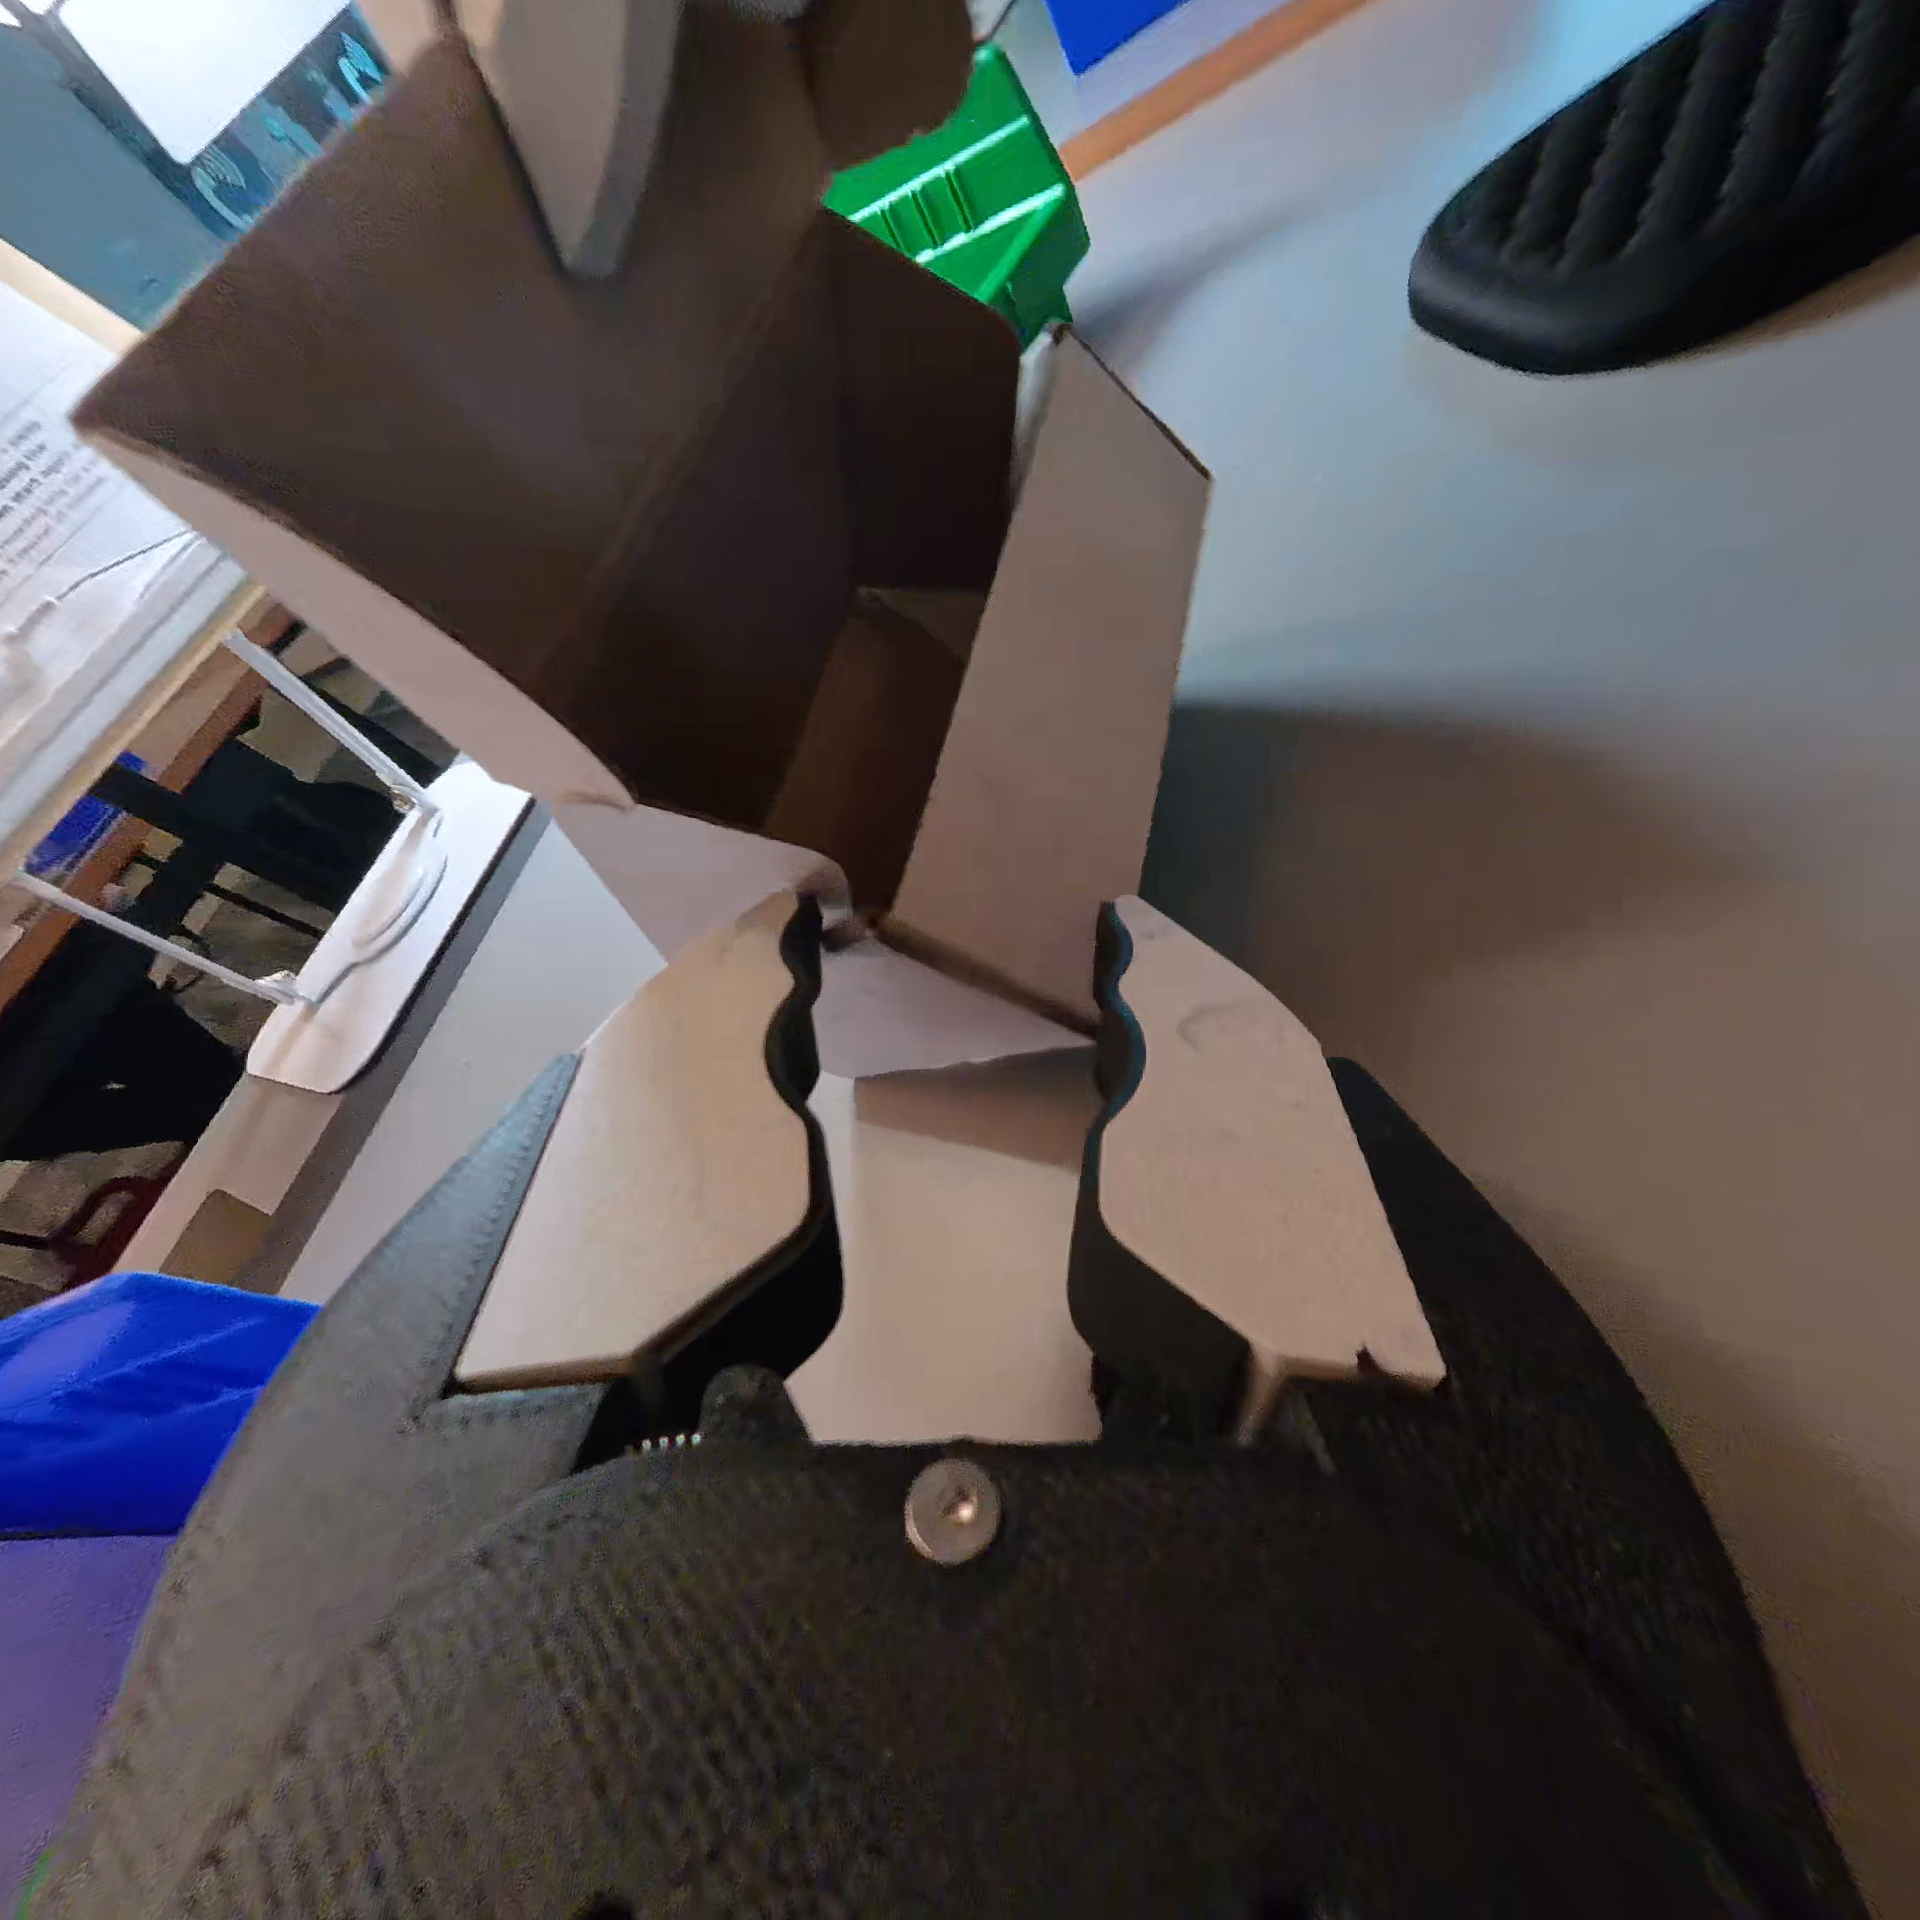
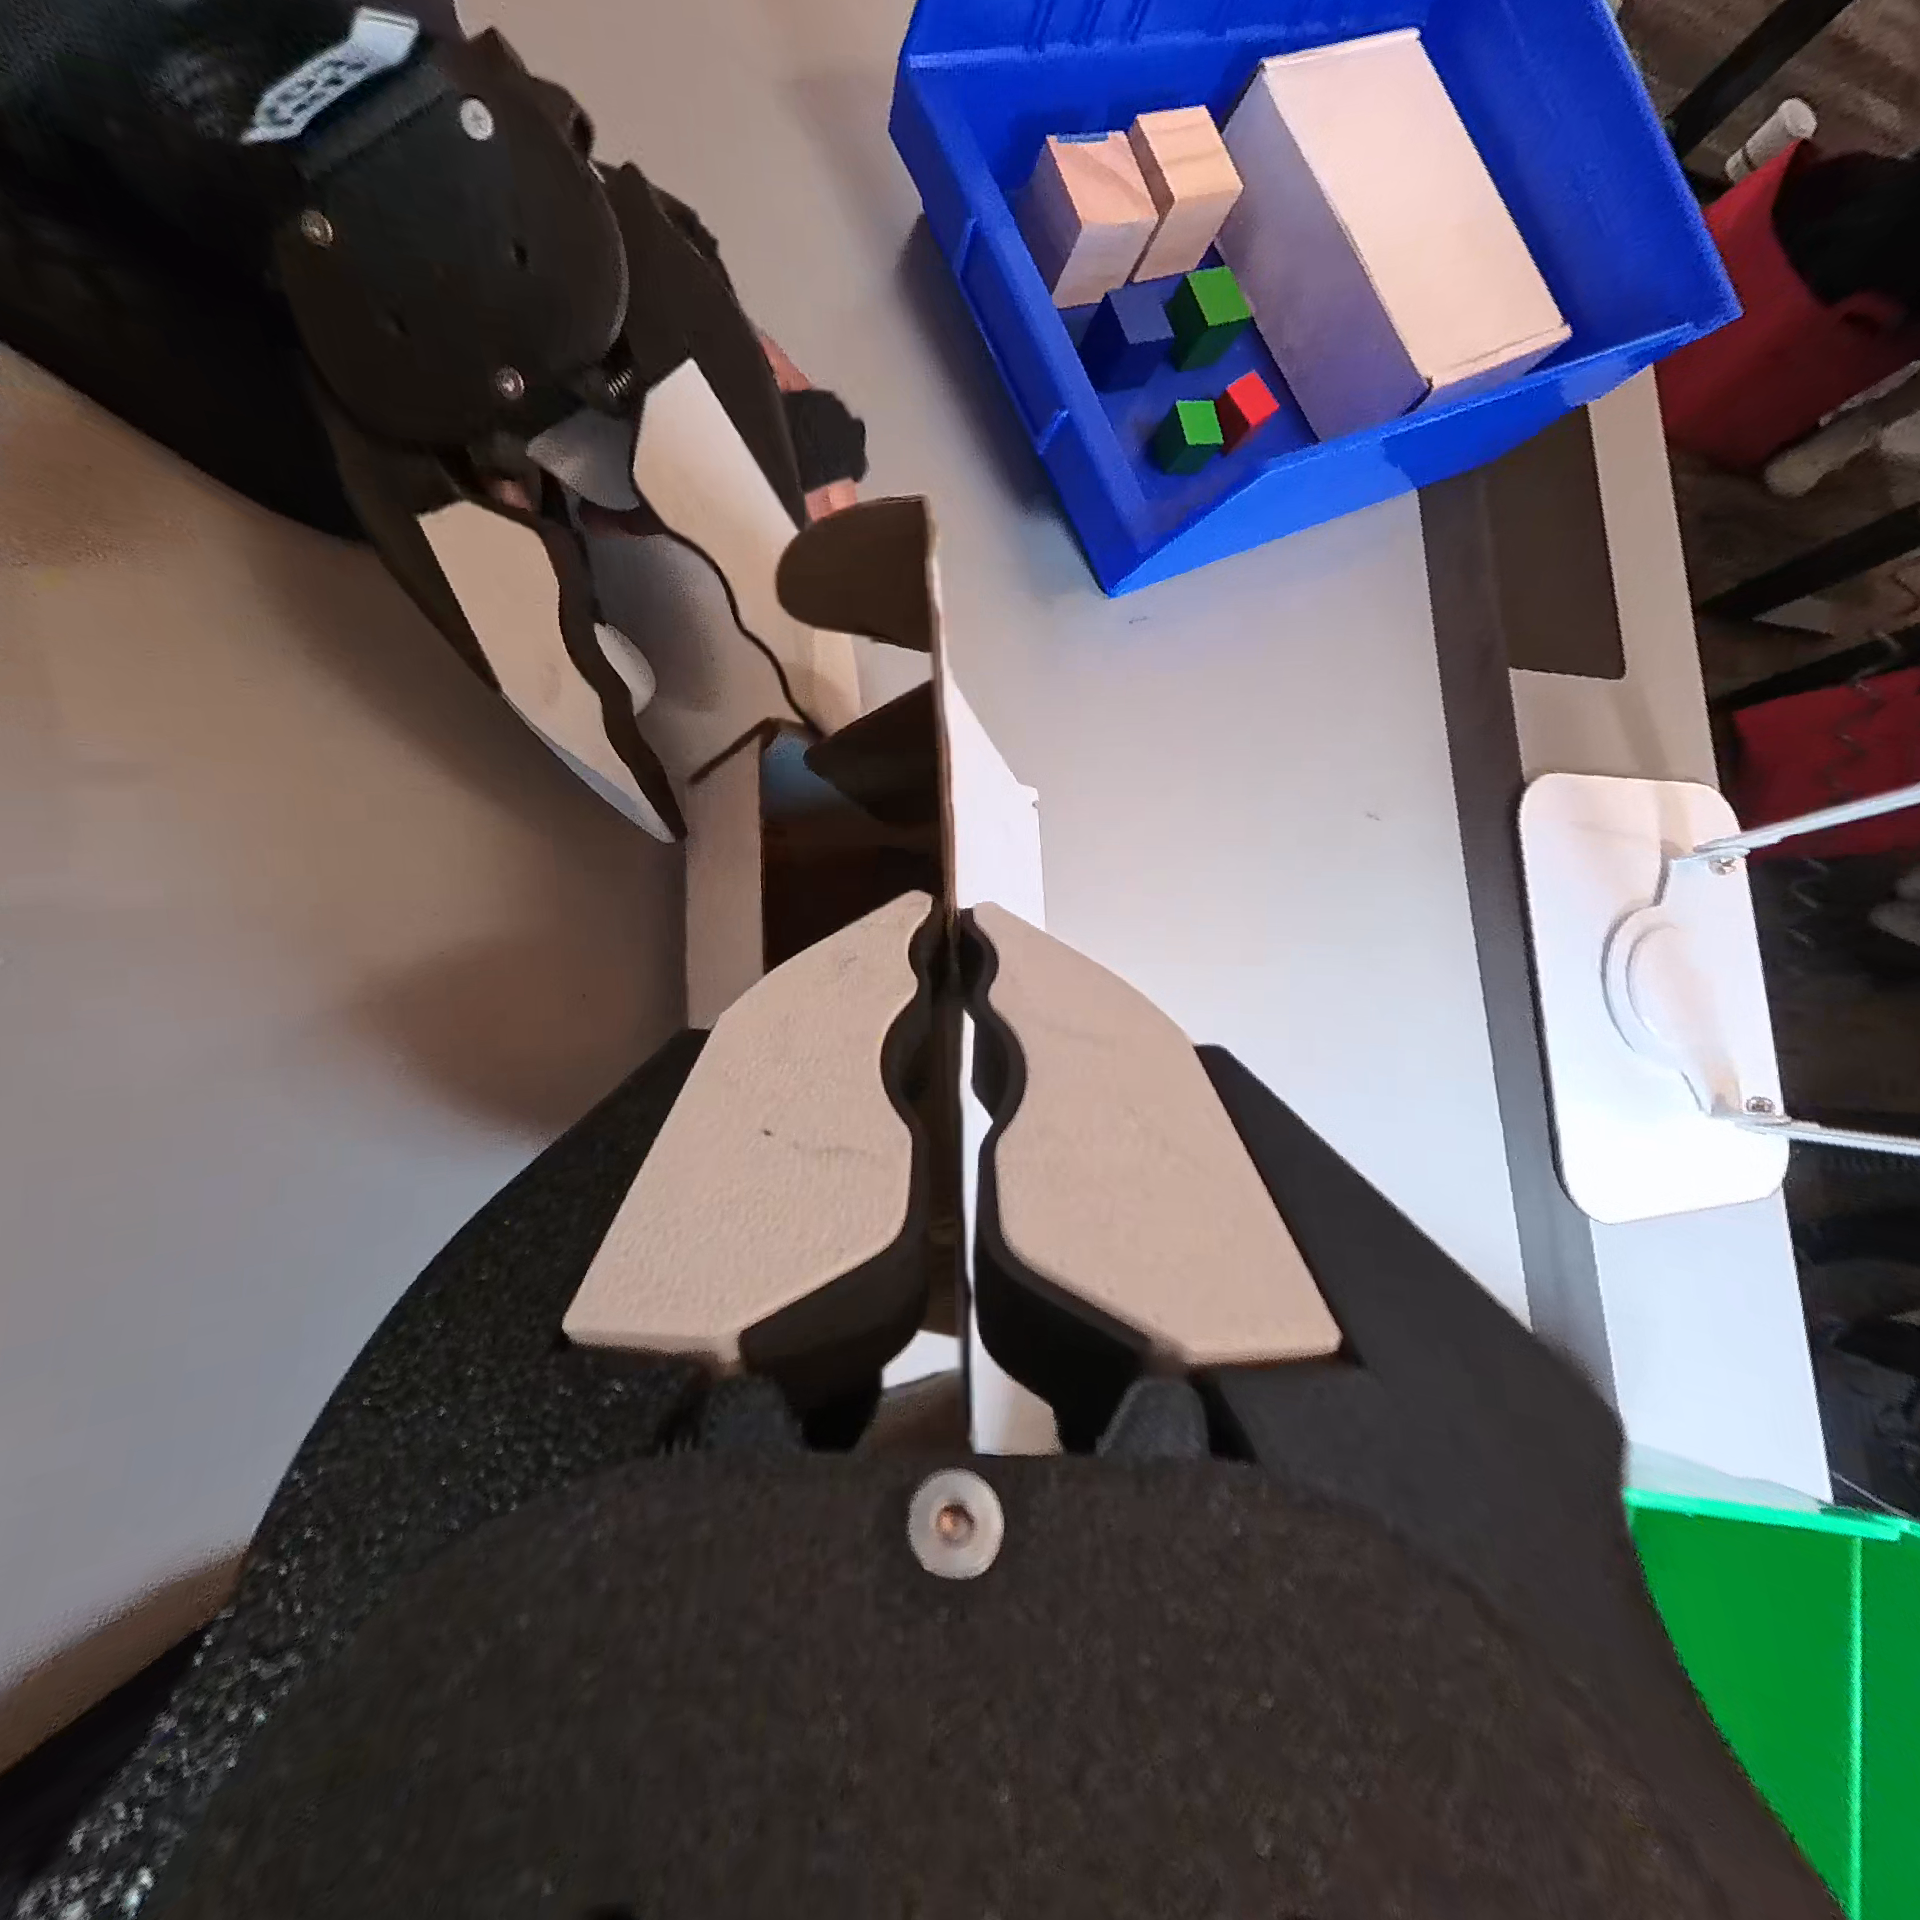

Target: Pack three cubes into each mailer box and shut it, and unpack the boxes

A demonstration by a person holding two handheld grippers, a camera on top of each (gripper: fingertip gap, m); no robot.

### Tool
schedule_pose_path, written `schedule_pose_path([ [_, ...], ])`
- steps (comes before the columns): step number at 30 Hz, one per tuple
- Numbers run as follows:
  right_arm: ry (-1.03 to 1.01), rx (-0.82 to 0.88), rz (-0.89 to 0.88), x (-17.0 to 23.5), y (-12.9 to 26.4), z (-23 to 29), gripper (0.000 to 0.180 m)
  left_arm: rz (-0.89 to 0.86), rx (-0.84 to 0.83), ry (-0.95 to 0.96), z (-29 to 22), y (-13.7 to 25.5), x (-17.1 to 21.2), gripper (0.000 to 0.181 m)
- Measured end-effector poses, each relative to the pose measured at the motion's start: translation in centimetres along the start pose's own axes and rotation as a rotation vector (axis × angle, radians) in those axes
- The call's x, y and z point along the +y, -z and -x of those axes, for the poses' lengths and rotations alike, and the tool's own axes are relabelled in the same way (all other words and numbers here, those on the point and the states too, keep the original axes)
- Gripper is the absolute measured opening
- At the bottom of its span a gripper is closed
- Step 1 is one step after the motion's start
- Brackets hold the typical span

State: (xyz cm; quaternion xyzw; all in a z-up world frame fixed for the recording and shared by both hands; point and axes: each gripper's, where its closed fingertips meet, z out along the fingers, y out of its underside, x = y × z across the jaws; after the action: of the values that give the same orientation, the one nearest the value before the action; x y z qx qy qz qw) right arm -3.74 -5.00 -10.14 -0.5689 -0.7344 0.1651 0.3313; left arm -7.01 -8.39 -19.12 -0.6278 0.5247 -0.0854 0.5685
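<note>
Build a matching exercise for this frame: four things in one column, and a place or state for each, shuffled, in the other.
Things:
1. right claw
2. left claw
3. red cube
4. mailer box

States:
A. lid raised
B. lying in the blue bin
C. shut on the box's lid
D. open, at the box's front corner

Pairs: 1-C, 2-D, 3-B, 4-A

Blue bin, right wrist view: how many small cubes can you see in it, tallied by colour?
In the blue bin, beside the white mailer box:
Green cubes: 2
Red cube: 1
Blue cube: 1
Pale wooden cubes: 2
Total: 6 visible; more could be hidden.
</note>
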Motion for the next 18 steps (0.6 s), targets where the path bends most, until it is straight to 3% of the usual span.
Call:
schedule_pose_path([
  [7,-0.099,-0.011,-0.026,-1.0,0.6,-0.9,0.001,0.112,0.042,-0.141,-1.5,-0.6,1.8,0.03],
  [9,-0.111,0.0,-0.02,-1.0,0.8,-1.4,0.001,0.138,0.061,-0.174,-2.1,-0.8,2.3,0.017],
  [14,-0.099,0.064,0.005,-0.6,0.9,-4.1,0.001,0.162,0.078,-0.186,-2.6,-0.9,2.3,0.015],
  [18,-0.051,0.158,0.129,1.2,-0.2,-8.5,0.001,0.158,0.11,-0.184,-3.3,-0.9,1.8,0.013],
])
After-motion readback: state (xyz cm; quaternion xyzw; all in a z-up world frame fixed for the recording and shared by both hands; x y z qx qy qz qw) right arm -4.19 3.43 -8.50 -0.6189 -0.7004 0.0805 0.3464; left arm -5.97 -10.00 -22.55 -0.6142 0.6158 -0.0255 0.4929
